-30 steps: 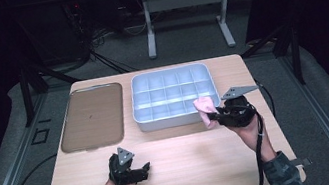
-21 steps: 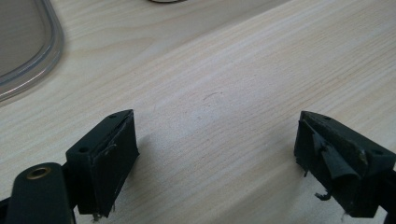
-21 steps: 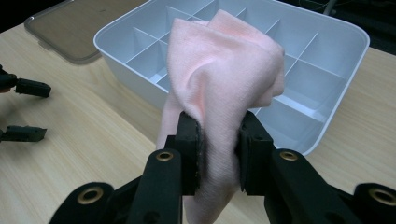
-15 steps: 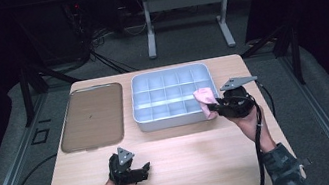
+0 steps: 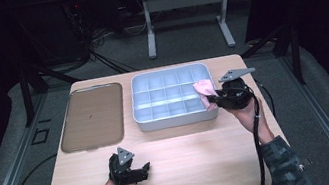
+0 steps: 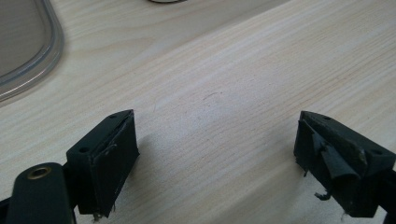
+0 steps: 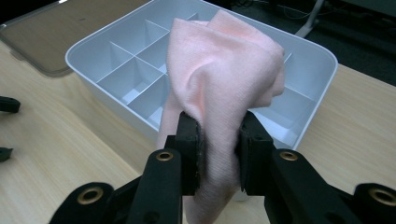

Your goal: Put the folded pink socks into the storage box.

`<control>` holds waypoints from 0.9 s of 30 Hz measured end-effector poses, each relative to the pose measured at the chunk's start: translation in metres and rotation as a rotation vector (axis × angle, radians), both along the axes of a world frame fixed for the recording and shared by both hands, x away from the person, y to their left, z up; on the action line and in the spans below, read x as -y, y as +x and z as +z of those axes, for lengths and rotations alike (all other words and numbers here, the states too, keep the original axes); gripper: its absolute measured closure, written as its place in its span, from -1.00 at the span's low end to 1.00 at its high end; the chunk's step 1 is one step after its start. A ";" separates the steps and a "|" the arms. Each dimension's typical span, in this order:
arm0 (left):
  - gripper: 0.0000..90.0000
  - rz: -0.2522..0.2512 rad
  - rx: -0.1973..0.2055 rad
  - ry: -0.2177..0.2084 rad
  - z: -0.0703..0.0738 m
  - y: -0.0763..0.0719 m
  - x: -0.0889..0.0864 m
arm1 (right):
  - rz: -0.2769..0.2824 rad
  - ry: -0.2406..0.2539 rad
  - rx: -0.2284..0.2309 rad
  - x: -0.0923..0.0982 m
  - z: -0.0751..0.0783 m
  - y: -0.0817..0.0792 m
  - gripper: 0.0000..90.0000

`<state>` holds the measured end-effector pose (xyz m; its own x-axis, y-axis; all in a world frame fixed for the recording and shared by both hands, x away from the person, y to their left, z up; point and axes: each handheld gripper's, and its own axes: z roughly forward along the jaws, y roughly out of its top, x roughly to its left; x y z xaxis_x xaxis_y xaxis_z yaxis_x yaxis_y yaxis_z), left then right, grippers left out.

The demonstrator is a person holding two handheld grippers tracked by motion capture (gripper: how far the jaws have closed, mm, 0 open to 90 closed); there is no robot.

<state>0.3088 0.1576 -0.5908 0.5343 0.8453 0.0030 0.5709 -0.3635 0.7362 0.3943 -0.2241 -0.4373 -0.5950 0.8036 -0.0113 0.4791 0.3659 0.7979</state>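
Wooden table (image 5: 203,152): right hand-held gripper (image 7: 219,140) pinches pink cloth (image 7: 224,88).

Right tool (image 5: 211,99) with cloth (image 5: 203,87) farther over tray (image 5: 177,119)

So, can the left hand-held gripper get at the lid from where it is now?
Probably yes. The left hand-held gripper is open and empty, and only bare table lies between it and the lid.

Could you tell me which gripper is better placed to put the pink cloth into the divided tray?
Right. The right gripper already clamps the pink cloth at the divided tray; the left gripper rests open, nearer the table's front edge.
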 end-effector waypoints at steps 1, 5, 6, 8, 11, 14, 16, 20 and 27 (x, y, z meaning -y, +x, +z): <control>-0.70 0.000 0.000 0.000 0.000 0.000 0.000 | -0.005 -0.001 0.001 0.000 -0.001 0.001 0.63; -0.70 0.000 0.000 0.000 0.000 0.000 0.000 | -0.012 -0.004 -0.002 0.000 -0.004 0.007 0.63; -0.70 0.000 0.000 0.000 0.000 0.000 0.000 | -0.014 -0.010 -0.005 0.000 -0.004 0.009 0.63; -0.70 0.000 0.000 0.000 0.000 0.000 0.000 | -0.021 -0.012 -0.003 0.001 -0.006 0.012 0.63; -0.70 0.000 0.000 0.000 0.000 0.000 0.000 | -0.032 -0.025 -0.007 0.001 -0.009 0.017 0.63; -0.70 0.000 0.000 0.000 0.000 0.000 0.000 | -0.037 -0.037 -0.008 0.001 -0.012 0.023 0.63; -0.70 0.000 0.000 0.000 0.000 0.000 0.000 | -0.039 -0.039 -0.013 0.000 -0.016 0.027 0.63; -0.70 -0.003 0.000 0.001 0.000 0.000 0.000 | -0.050 -0.047 -0.021 -0.001 -0.023 0.035 0.62; -0.70 -0.005 0.000 0.004 0.000 0.000 0.000 | -0.070 -0.072 -0.067 -0.001 -0.041 0.051 0.62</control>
